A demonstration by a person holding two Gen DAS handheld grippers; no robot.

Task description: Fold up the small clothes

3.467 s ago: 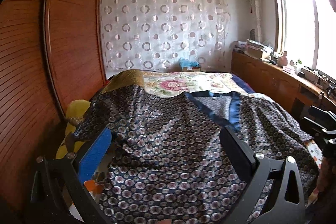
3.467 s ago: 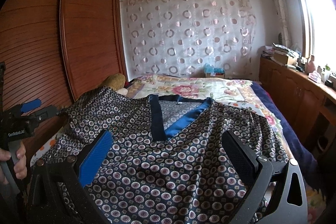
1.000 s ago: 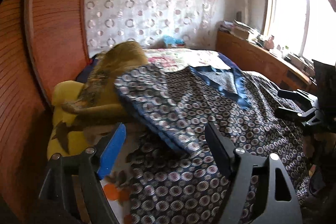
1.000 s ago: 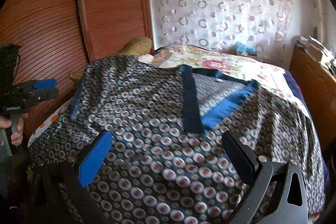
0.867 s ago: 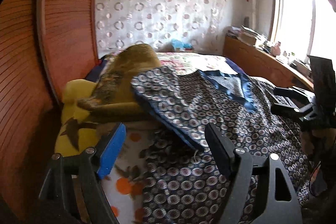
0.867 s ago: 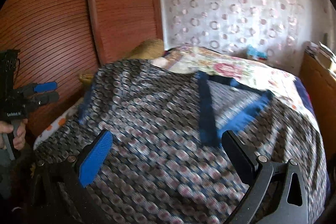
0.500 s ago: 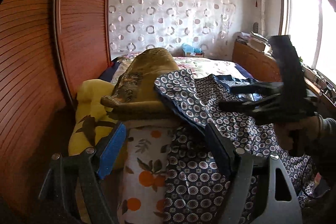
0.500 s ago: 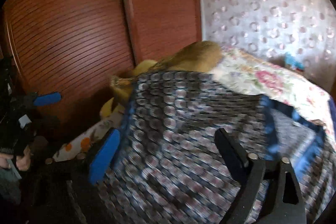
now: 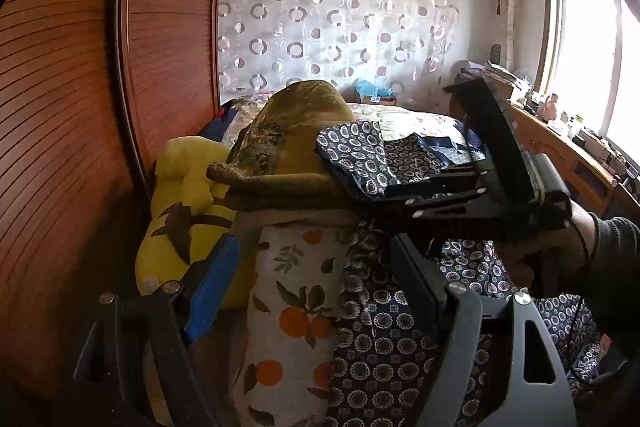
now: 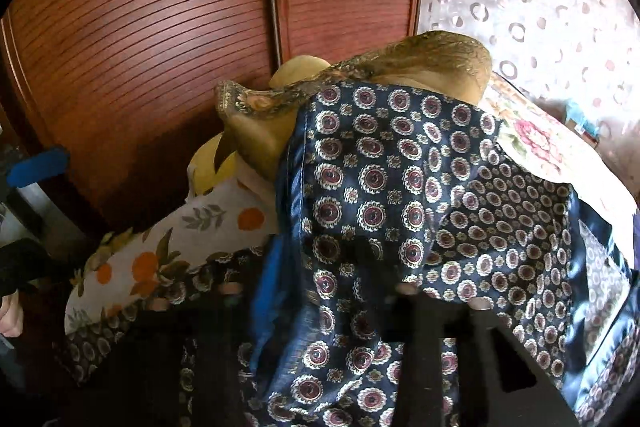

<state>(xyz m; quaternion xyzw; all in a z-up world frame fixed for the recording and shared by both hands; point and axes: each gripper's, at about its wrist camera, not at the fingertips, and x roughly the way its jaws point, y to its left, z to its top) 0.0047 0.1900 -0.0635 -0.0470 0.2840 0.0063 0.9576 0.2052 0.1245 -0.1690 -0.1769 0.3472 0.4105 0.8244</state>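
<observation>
My whole right-hand view has swung round since a second ago: then I looked across the bed (image 9: 416,119) at the robe (image 10: 400,195) spread flat, collar in the middle; now I face the wardrobe (image 10: 160,47) and the robe's left sleeve end fills the frame. The robe lies on the bed, its sleeve draped up over the brown pillow (image 9: 304,115) at the bed's left edge, with the yellow cushion (image 9: 180,203) and the orange-print sheet (image 9: 296,291) beside and below it.

The right claw (image 10: 332,291) has crossed to that sleeve, and in the left view it sits right at the sleeve's folded edge. A second ago its jaws stood wide; now they are closing, with the sleeve's blue-trimmed hem between them. The frame is blurred down there, so I cannot swear the pads are biting yet.

The left claw (image 9: 316,287) has barely shifted. Its jaws are still apart and empty, low over the sheet and the robe's side.

My reading: the first fold starts here, sleeve carried in over the body. If the grip catches only the top layer, the sleeve may slide off the pillow rather than fold.
</observation>
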